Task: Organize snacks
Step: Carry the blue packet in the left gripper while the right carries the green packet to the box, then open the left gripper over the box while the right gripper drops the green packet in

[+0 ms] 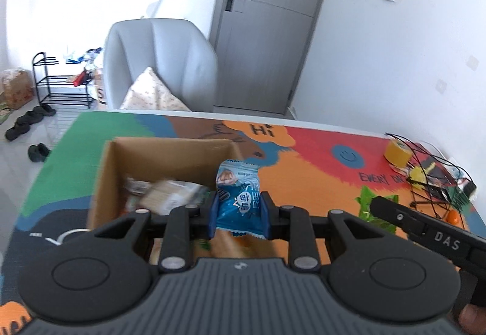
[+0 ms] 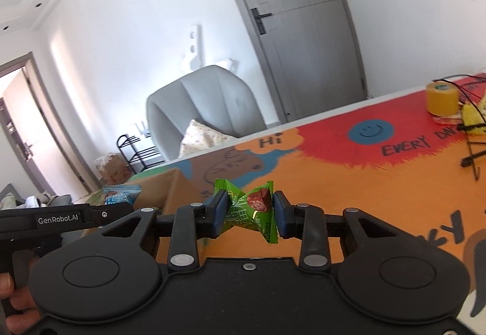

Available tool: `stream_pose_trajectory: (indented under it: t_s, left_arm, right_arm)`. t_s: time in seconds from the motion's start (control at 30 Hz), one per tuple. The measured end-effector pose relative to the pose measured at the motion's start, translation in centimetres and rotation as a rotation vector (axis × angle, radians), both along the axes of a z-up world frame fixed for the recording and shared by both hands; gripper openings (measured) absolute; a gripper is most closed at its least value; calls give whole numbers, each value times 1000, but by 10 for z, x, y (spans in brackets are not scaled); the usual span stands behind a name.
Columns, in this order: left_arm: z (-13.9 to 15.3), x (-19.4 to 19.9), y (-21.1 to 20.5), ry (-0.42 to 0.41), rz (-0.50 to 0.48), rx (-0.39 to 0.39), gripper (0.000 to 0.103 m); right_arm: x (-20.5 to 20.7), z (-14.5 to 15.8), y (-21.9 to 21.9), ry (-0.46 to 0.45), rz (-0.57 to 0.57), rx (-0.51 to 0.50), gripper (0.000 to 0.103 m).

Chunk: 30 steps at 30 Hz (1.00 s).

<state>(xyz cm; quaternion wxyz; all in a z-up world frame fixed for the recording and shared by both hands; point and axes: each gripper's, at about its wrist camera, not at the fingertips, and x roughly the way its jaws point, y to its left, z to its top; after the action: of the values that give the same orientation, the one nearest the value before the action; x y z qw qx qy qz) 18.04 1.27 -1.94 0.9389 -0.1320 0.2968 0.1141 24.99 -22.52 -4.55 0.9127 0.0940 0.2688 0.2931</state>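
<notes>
My left gripper [image 1: 238, 213] is shut on a blue snack packet [image 1: 238, 198] and holds it over the near right part of an open cardboard box [image 1: 106, 177]. Several blurred snack packets [image 1: 164, 194] lie inside the box. My right gripper [image 2: 250, 210] is shut on a green snack packet [image 2: 252, 207] and holds it above the colourful table mat [image 2: 349, 192], just right of the box [image 2: 173, 186]. The green packet [image 1: 369, 204] and the right gripper also show at the right of the left wrist view. The blue packet [image 2: 120, 194] shows at the left of the right wrist view.
A yellow tape roll [image 1: 398, 153] and a tangle of black wires [image 1: 431, 180] sit at the table's far right. A grey armchair [image 1: 158, 62] with a cushion stands behind the table. A grey door [image 1: 267, 22] and a black shoe rack [image 1: 57, 83] are beyond.
</notes>
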Motion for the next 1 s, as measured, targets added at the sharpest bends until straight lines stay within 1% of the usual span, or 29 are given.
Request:
stream_pose_trajectory:
  t_s: [0.33, 0.7, 0.83, 0.93, 1.0]
  left_arm:
    - [5, -30, 34, -8, 79, -10, 27]
    - [-2, -53, 54, 13, 88, -57, 27]
    - [-5, -58, 58, 40, 70, -73, 33]
    - [-4, -65, 62, 20, 81, -69, 42]
    - [-3, -68, 66, 14, 88, -69, 45]
  right_arm:
    - [-17, 14, 37, -27, 102, 7, 34]
    - [-36, 18, 77, -38, 188, -24, 34]
    - [-41, 16, 89, -31, 214, -28, 34]
    - [-46, 15, 96, -25, 229, -33, 34]
    - [-48, 14, 101, -23, 237, -40, 34]
